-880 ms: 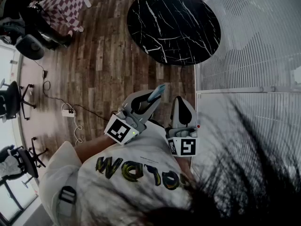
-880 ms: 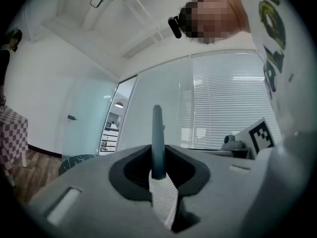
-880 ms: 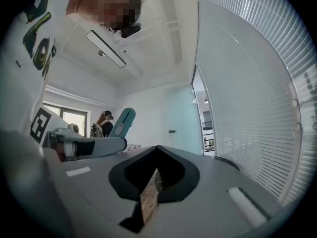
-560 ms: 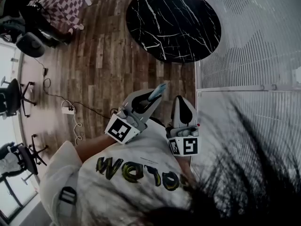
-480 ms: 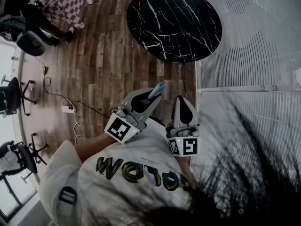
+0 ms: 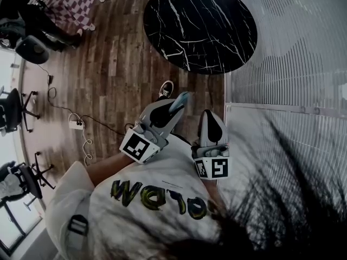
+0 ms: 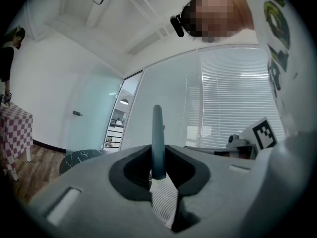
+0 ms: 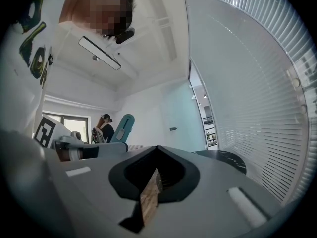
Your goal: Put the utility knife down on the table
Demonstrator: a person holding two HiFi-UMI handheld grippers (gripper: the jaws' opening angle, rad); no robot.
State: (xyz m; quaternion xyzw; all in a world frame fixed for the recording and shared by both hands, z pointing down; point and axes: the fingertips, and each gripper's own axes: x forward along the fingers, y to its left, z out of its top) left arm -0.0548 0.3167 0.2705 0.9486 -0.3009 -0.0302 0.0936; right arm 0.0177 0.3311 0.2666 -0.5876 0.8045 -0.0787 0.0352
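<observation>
I'm in an office space, pretty clearly: swivel office chairs (image 6: 12, 114) on casters along one side, glass partition walls with slatted blinds (image 6: 287, 53), wood-plank floor (image 6: 116, 75), a round black marble table (image 6: 199, 26), a power strip (image 6: 76, 125) trailing its cable, and a long linear ceiling light (image 8: 99, 53).

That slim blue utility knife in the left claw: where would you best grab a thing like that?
Across its two broad flat faces, low on the body, coming from its near end, as the left gripper does. The utility knife is a thin slab, seen edge-on here, so the jaws press flat on it while its far end sticks out forward.
</observation>
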